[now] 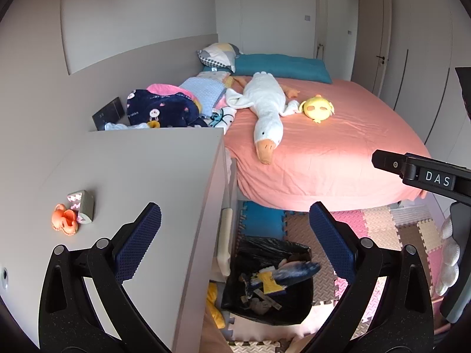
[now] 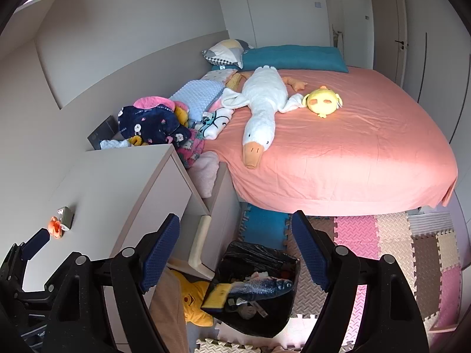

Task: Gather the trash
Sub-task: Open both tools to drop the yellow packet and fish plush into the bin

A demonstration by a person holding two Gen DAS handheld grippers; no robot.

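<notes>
Left gripper: jaws spread wide, nothing between the blue pads. It hangs above the gap between the grey counter and the bed, looking down on the trash bin.

Right gripper: jaws also apart, nothing gripped. It hangs directly above the same bin. No earlier frame on record.

Trash bin: black liner, standing on the foam puzzle mat floor, just beside the counter's side and near the foot of the bed. Contents visible: a fish-shaped toy lying across the top, blue-grey, head toward the right in the right wrist view; a yellow packet touching its tail end; crumpled scraps beneath, too small to identify.

Counter top: an orange toy and a small grey-and-white block, touching each other, near the left edge. Both well apart from the bin.

Bed: pink sheet, a large white goose plush lying with beak toward the camera, a yellow duck plush just beside its wing. Heap of clothes and blankets at the bed's left edge, behind the counter. Teal pillow at the far end.

Floor beside the bin, under the counter edge: a yellow plush, partly hidden.
</notes>
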